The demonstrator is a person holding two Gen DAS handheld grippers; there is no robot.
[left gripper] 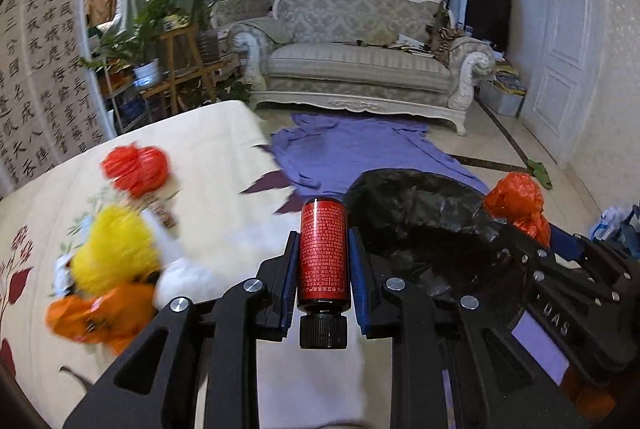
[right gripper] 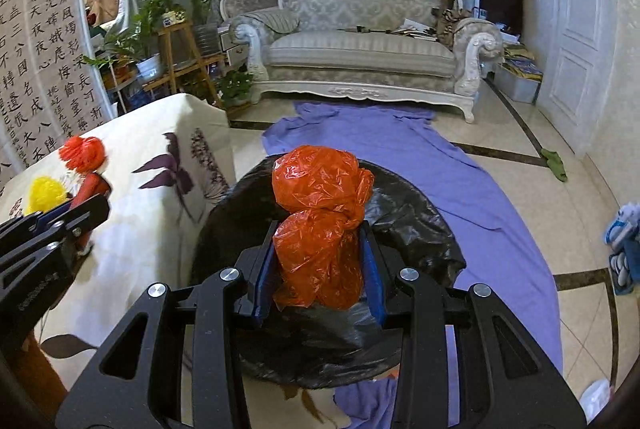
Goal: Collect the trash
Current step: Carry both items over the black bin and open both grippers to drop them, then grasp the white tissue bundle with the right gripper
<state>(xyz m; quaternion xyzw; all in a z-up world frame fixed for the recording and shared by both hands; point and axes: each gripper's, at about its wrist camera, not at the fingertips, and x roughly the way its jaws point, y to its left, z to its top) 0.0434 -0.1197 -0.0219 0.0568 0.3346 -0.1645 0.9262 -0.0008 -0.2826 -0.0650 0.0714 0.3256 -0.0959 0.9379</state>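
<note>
Left gripper (left gripper: 323, 261) clamped across a red bottle (left gripper: 323, 257) with its black cap toward the camera, carried off the floral-clothed table (left gripper: 216, 149) toward the black trash bag (left gripper: 416, 213) just beside it. Right gripper (right gripper: 320, 261) squeezed on a crumpled orange plastic bag (right gripper: 320, 213), poised over that open trash bag (right gripper: 400, 213), presumably for dropping in. More litter left on the table: a red pom-pom (left gripper: 136, 169) and a yellow pom-pom (left gripper: 116, 249).

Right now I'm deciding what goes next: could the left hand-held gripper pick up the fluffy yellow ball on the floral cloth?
Probably not yet: the left hand-held gripper is shut on a red cylindrical bottle, though the fluffy yellow ball lies uncovered.
</note>
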